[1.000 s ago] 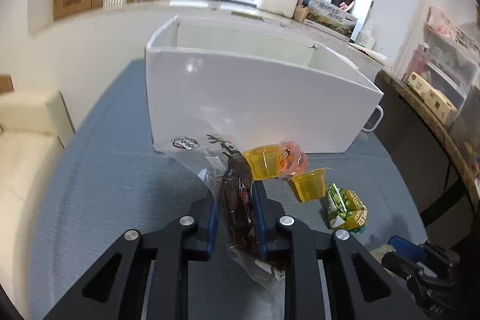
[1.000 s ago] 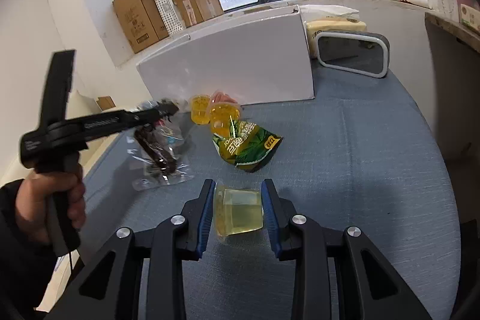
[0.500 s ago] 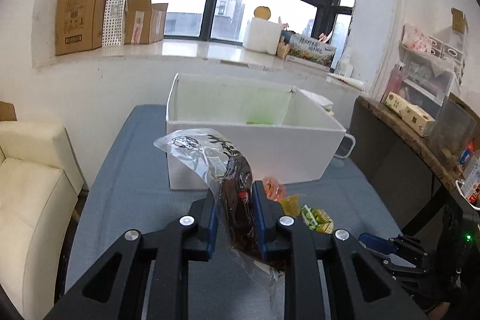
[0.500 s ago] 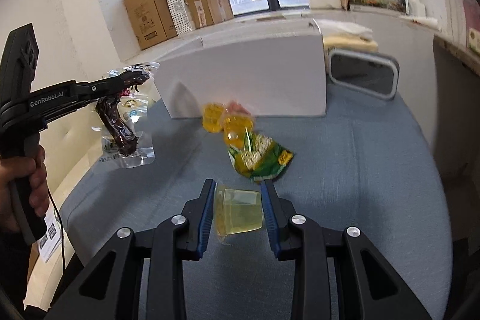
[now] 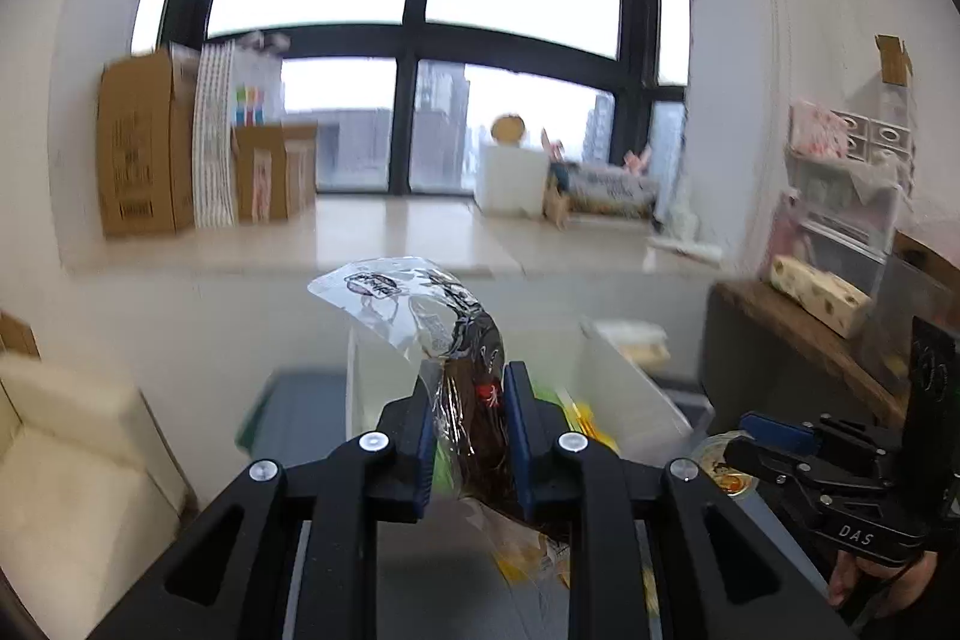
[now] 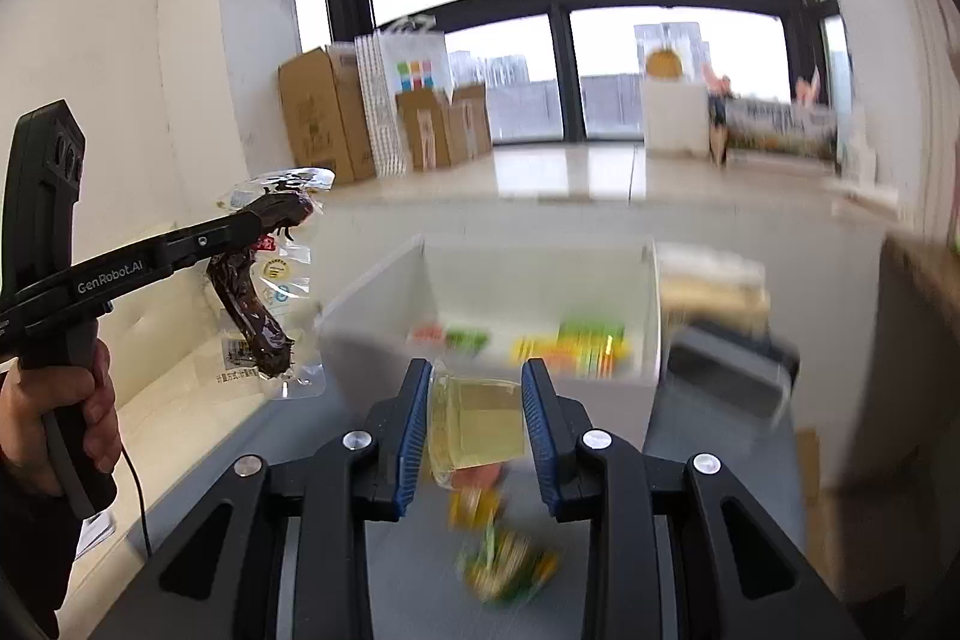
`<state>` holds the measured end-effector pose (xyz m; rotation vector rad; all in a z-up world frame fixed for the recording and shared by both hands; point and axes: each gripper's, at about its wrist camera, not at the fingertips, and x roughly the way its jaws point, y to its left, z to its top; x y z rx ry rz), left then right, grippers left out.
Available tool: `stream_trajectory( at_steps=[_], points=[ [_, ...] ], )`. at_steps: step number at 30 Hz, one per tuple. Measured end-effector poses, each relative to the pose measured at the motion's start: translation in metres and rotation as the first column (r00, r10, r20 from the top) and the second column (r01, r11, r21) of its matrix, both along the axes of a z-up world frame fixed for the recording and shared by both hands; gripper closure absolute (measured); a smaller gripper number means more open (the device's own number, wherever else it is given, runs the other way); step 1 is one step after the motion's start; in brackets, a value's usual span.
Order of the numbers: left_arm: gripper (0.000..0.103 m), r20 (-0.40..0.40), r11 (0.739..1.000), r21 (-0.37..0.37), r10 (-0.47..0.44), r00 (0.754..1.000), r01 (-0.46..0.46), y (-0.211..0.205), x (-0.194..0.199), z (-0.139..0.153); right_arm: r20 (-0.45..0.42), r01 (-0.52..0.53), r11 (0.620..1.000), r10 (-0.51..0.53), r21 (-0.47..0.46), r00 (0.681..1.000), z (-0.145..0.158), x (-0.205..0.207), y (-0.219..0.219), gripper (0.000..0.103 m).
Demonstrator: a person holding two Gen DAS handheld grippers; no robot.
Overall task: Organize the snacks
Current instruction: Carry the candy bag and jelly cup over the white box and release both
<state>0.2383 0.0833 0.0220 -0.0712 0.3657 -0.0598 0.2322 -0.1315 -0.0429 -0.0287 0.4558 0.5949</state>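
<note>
The white bin [image 6: 540, 292] is the biggest thing ahead of me, open-topped on the grey surface [image 6: 708, 460], with bright packets already lying inside it. I judge the step in hand to be carrying both snacks over its near wall and dropping them in.

My left tool [image 5: 468, 424] is pinching a clear-wrapped dark snack pouch [image 5: 462, 358], pads pressed hard together on the dark middle of it, the clear top flopping forward above the jaws and the bottom hanging below. In the right view that pouch [image 6: 252, 292] dangles in the air to the left of the bin, clear of its wall.

My right tool [image 6: 477, 424] grips a yellow jelly cup [image 6: 477, 424] between the blue pads, jaws partly spread to the cup's width, held above the surface just short of the bin.

To do this well I would bring each tool fully past the rim before letting go (the pouch's limp tail could catch the wall), lower a little, and release the pouch first.

A green packet [image 6: 510, 568] and smaller sweets remain on the surface below, blurred.
</note>
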Motion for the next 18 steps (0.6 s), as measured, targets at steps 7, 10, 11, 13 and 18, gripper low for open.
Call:
stream_trajectory(
  at_steps=[7,10,11,13,18],
  points=[
    [0.08,-0.032,0.993,0.112,0.022,0.999,-0.018,0.0,0.088,-0.001,-0.017,0.02,1.0,-0.02,-0.022,1.0,0.018,0.087,0.023,0.07],
    [0.079,-0.075,0.992,0.12,0.037,0.996,-0.028,0.002,0.112,-0.017,-0.049,0.032,0.999,-0.034,-0.041,0.998,0.012,0.114,0.029,0.07],
    [0.079,-0.094,0.993,0.115,0.032,0.995,-0.021,0.002,0.117,-0.024,-0.061,0.038,0.998,-0.041,-0.048,0.997,0.009,0.121,0.03,0.07],
    [0.066,-0.115,0.993,0.118,0.044,0.992,-0.03,0.003,0.123,-0.035,-0.09,0.043,0.998,-0.047,-0.04,0.995,0.001,0.132,0.028,0.069],
    [0.0,-0.168,0.995,0.091,0.064,0.984,-0.049,0.01,0.129,-0.056,-0.089,0.089,0.995,-0.092,-0.04,0.992,-0.007,0.138,0.02,0.004]
  ],
)
